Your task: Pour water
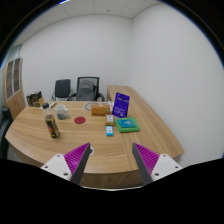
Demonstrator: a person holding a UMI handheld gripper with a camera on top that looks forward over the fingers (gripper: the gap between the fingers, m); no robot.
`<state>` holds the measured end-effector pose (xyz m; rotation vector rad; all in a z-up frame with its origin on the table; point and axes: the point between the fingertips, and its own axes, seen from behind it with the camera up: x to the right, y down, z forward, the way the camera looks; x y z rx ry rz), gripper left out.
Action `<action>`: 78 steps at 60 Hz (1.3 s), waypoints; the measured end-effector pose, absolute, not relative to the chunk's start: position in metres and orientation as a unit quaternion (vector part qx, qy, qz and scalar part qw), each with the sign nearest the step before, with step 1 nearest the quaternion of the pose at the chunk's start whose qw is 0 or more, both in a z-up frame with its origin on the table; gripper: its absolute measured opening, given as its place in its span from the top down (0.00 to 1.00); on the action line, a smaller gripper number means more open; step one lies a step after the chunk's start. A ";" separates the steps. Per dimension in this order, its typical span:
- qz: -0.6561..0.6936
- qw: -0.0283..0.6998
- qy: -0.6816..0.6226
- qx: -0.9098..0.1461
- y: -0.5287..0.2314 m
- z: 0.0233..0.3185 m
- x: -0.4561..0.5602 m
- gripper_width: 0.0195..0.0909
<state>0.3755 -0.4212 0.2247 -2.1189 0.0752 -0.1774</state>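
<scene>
My gripper [112, 160] is held high over the near edge of a long wooden table [95, 140], its two purple-padded fingers [75, 157] spread wide apart with nothing between them. Far beyond the fingers, on the left part of the table, a tall bottle [52, 124] with a dark cap stands upright. Just past it is a clear glass cup [62, 112], and a small red coaster [79, 118] lies to their right. All of these are well away from the fingers.
A purple upright box [121, 102], a small wooden box [99, 110], a tan item [111, 129] and a teal book [127, 125] sit on the right half. Two office chairs [88, 89] stand behind the table. A shelf [13, 80] lines the left wall.
</scene>
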 end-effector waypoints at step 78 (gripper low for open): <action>-0.083 0.545 0.038 -0.834 -0.137 0.083 0.054 0.71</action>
